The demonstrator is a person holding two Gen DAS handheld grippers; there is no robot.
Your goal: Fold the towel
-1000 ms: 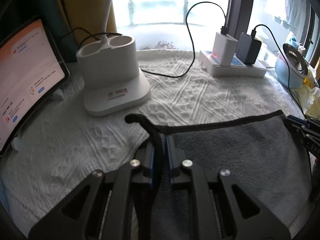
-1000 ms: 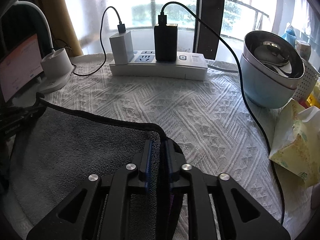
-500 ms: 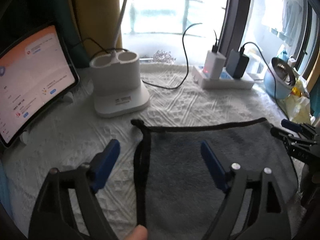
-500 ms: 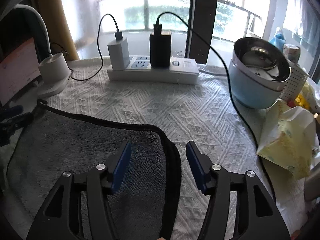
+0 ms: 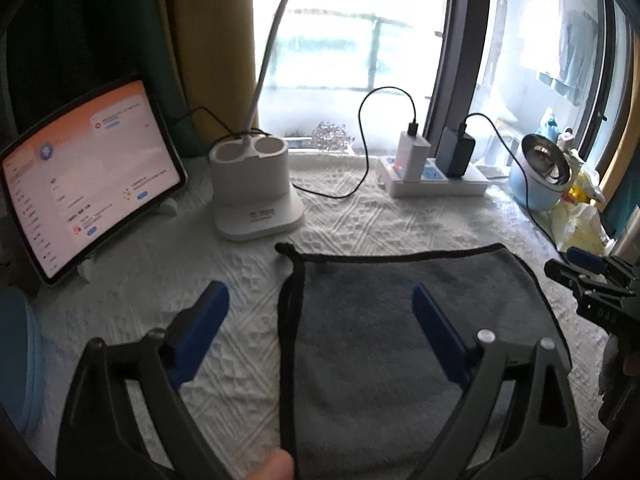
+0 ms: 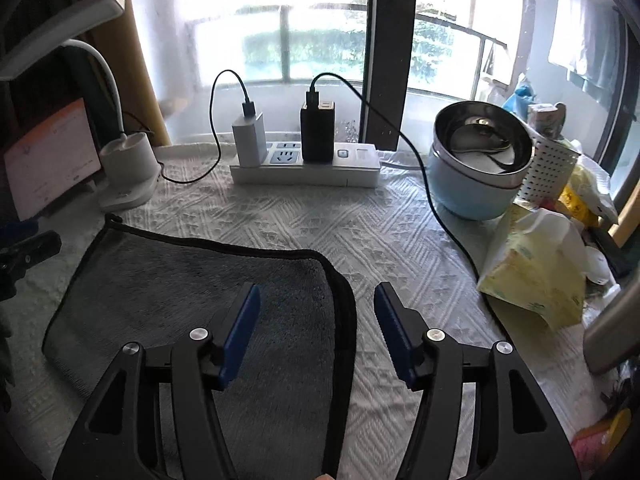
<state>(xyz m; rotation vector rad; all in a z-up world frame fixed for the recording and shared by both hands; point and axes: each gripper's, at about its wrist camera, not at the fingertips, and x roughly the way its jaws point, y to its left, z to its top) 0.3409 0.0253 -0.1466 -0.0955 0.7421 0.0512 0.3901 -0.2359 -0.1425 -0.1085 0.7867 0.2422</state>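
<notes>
Left gripper [image 5: 320,312] spread wide above towel's left hem, gripping nothing | right gripper [image 6: 316,312] likewise apart over right hem | grey towel [image 5: 400,320] flat on white-covered desk [image 5: 400,220], black-edged, folded | beyond: lamp base [image 5: 254,192], tablet [image 5: 84,176], power strip [image 6: 304,170], blue bowl [image 6: 476,176]

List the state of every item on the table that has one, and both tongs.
left tongs: open, empty
right tongs: open, empty
towel: lying flat, folded over
tablet: screen lit, propped up
power strip: two chargers plugged in
desk lamp: upright
</notes>
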